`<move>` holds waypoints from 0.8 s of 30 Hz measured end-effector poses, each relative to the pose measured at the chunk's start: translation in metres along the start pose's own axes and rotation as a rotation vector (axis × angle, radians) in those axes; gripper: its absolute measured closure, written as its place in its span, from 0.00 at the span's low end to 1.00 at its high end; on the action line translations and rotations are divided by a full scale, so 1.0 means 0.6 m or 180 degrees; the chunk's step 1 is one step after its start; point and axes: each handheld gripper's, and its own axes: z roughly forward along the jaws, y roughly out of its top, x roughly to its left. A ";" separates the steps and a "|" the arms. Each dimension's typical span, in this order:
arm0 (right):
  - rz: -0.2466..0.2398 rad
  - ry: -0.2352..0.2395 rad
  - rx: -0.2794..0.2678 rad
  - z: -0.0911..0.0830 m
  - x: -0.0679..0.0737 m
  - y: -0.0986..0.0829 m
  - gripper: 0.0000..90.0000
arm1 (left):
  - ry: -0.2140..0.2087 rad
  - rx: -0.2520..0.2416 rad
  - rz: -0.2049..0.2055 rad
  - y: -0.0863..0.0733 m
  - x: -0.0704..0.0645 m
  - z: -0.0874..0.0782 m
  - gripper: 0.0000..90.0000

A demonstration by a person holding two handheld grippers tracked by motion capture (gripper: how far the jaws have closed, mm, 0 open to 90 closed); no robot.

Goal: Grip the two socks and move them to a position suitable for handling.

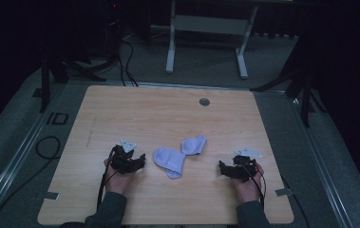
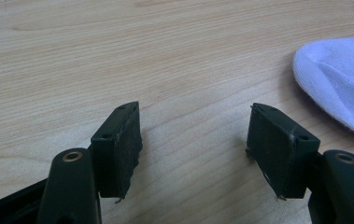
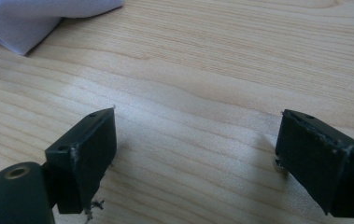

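Observation:
Two pale lilac socks lie on the wooden table point(image 1: 168, 118). The larger sock point(image 1: 169, 161) is near the front middle, and the smaller sock point(image 1: 194, 144) touches its far right side. My left gripper point(image 1: 142, 159) rests on the table just left of the larger sock, open, nothing between its jaws. In the left gripper view that gripper point(image 2: 195, 135) faces bare wood, with the sock point(image 2: 340, 77) at the right edge. My right gripper point(image 1: 221, 167) rests to the right of the socks, open. In the right gripper view the gripper point(image 3: 195, 144) is empty, a sock's edge point(image 3: 30, 18) at top left.
A round grey grommet point(image 1: 204, 101) sits near the table's far edge. Behind the table stand a white desk frame point(image 1: 206, 42) and dark tripod legs point(image 1: 306, 90) on a grey floor. Cables point(image 1: 47, 147) trail off the table's left side.

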 end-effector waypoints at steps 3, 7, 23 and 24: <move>0.0000 0.0000 0.0000 0.000 0.000 0.000 0.14 | -0.0005 0.0005 0.0001 0.000 0.000 0.000 0.39; 0.0020 -0.0024 -0.0008 -0.001 0.003 -0.001 0.15 | -0.0023 0.0029 0.0017 0.001 0.001 -0.001 0.40; 0.0051 -0.0044 -0.0030 -0.003 0.010 -0.002 0.19 | -0.0281 0.0068 -0.0170 0.008 -0.009 -0.013 0.65; 0.0043 -0.0042 -0.0031 -0.004 0.010 -0.003 0.19 | -0.0357 0.0001 -0.0148 0.013 -0.015 -0.020 0.64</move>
